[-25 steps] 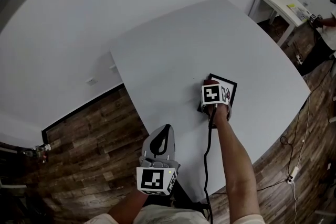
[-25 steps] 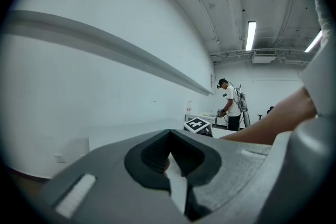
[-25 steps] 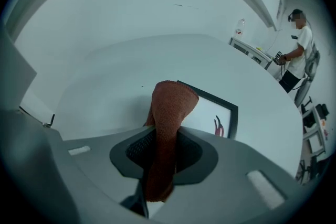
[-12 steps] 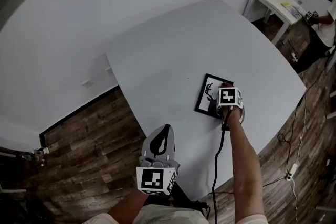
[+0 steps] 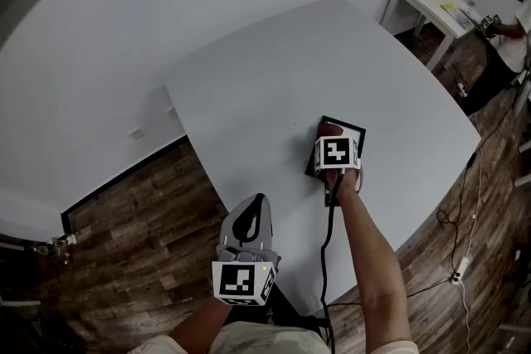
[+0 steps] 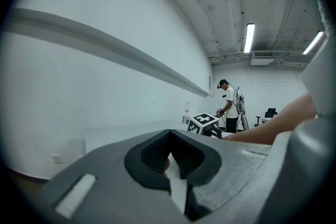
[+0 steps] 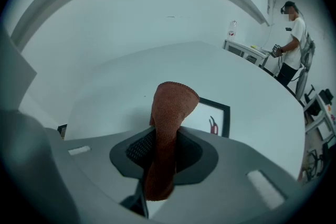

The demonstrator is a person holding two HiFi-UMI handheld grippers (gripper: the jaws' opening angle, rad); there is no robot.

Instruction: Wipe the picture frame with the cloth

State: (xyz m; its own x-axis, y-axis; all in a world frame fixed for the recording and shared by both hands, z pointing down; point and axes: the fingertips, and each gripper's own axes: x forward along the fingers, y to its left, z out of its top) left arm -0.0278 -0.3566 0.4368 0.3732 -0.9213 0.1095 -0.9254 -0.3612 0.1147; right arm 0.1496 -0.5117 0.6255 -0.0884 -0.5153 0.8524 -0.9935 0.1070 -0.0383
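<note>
Right claw [image 5: 330, 137] was clamped on the reddish-brown cloth [image 7: 170, 113]. The cloth stuck up out of the jaws and folded over at the top. In the head view that claw sat over the left part of the picture frame [image 5: 355, 137], right of centre of the frame. The picture frame lay flat on the white surface [image 5: 249, 87]: black border, white mat, small red figure in the print. The right gripper view showed the cloth in front of the frame's left edge; contact couldn't be confirmed. Left claw [image 5: 255, 215] had its jaws together with nothing in them, held at lower centre off the surface's near edge, above the wood floor [image 5: 141, 220]. Another person [image 7: 291, 34] stood at the upper right.
</note>
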